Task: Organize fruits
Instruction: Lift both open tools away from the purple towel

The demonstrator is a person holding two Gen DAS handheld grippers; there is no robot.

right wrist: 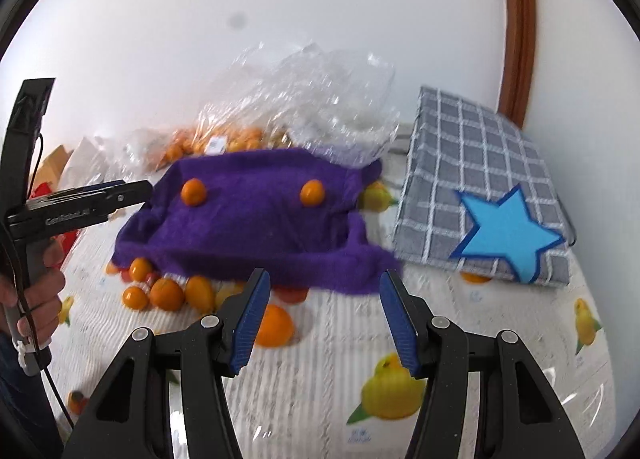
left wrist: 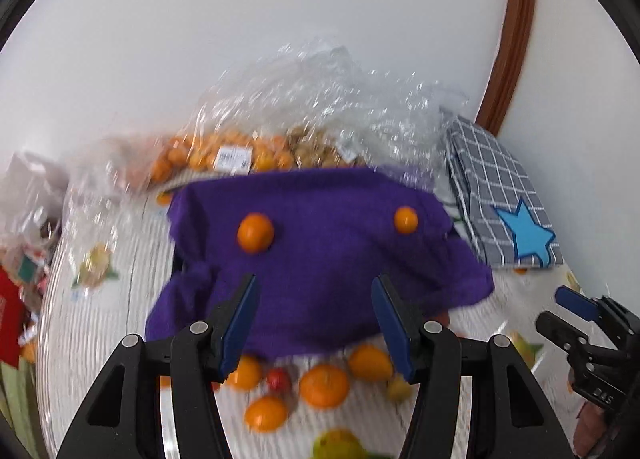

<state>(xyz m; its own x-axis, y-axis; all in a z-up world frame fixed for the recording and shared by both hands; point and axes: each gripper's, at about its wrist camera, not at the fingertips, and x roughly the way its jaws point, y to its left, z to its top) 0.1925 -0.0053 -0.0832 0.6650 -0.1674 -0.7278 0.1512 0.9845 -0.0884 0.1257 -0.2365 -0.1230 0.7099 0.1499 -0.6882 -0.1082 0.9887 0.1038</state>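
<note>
A purple cloth covers a raised box, with two small oranges on top; it also shows in the right wrist view. Several loose oranges and small red fruits lie on the table in front of it. My left gripper is open and empty just above the cloth's near edge. My right gripper is open and empty, with one orange by its left finger. The left gripper shows side-on in the right wrist view.
A clear plastic bag of oranges lies behind the cloth by the wall. A grey checked box with a blue star stands at right. Packets and a red item sit at far left. The tablecloth has fruit prints.
</note>
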